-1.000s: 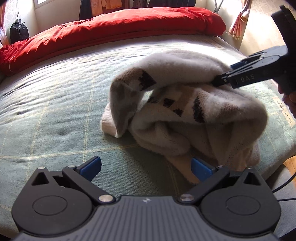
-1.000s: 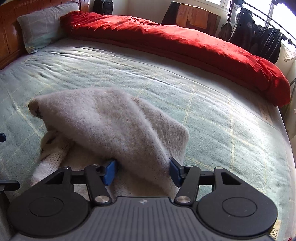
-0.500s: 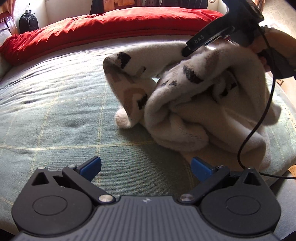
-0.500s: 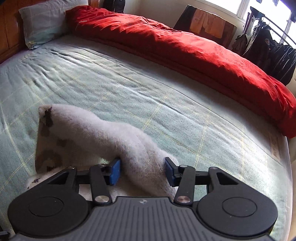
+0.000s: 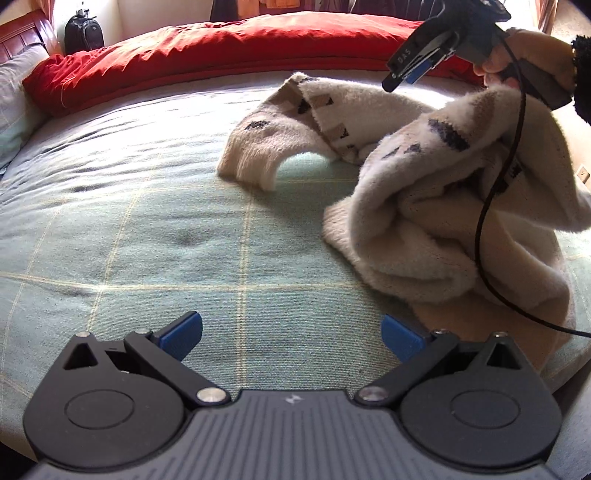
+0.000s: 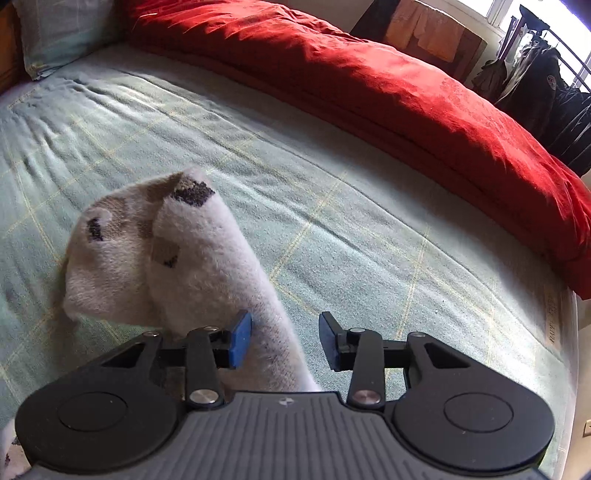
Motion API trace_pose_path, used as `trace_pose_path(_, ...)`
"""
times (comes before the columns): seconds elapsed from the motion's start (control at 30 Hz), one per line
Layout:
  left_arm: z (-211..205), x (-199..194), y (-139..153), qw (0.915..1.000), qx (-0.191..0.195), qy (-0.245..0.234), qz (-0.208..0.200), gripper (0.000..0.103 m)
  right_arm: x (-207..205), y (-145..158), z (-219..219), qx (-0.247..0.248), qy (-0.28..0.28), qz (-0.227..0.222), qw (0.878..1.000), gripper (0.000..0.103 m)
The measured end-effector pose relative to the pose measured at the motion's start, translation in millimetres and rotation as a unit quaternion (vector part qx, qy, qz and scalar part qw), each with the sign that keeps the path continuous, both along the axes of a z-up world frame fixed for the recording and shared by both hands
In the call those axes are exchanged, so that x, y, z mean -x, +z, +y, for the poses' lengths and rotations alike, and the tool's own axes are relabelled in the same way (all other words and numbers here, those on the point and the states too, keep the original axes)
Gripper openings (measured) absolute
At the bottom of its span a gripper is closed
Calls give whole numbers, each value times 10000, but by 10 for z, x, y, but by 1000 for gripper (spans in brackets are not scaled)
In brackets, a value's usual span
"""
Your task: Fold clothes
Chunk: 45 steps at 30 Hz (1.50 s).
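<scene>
Since a second ago my right claw (image 6: 284,341) has swung the sweater (image 5: 436,206) sleeve (image 5: 280,136) out across the bed (image 5: 147,229) and spread apart, fabric between its jaws but unpinched. Left claw (image 5: 291,334) hangs released and empty, short of the heap bunched at the bed's right edge. Soft, fluffy, limp knit: I judge cuff or hem the best hold.

Red duvet (image 6: 406,96) along green checked bedspread (image 5: 147,229); pillow (image 6: 62,33), black backpack (image 5: 83,35).
</scene>
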<state>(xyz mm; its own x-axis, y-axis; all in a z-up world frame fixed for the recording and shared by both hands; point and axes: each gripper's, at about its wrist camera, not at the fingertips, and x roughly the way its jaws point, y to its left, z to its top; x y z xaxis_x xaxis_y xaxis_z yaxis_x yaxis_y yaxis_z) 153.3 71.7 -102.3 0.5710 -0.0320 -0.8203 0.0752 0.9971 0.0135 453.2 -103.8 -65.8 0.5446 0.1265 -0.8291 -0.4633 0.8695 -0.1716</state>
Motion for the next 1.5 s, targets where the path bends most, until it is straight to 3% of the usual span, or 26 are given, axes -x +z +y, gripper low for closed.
trace_pose_path(0.23, -106, 113, 116, 9996, -58, -196, -169, 102, 384, 588, -244, -502, -7, -234, 9985, 52)
trace_pose_path(0.4, -160, 223, 157, 9981, 275, -531, -151, 102, 829, 733, -404, -588, 62, -150, 9981, 55)
trace_pose_path(0.53, -208, 328, 169, 9956, 519, -765, -134, 102, 1188, 676, -522, -459, 105, 19, 9989, 56)
trace_pose_path(0.73, -287, 466, 150, 9925, 571, -1082, 16, 102, 1638, 642, -717, -622, -6, 82, 9980, 56)
trace_pose_path(1.0, -403, 564, 80, 9913, 151, -1301, -79, 102, 2039, 669, -980, -1022, -207, 94, 9945, 59)
trace_pose_path(1.23, -438, 523, 52, 9831, 481, -1754, -213, 102, 2278, 469, -1068, -1259, -197, 420, 9910, 60)
trace_pose_path(1.4, -528, 302, 258, 9818, 158, -1867, -322, 101, 2383, 269, -1129, -1441, -241, 651, 9871, 61)
trace_pose_path(1.5, -632, 162, 445, 9745, -115, -2176, -538, 96, 2430, 212, -1180, -1552, -267, 700, 9850, 64)
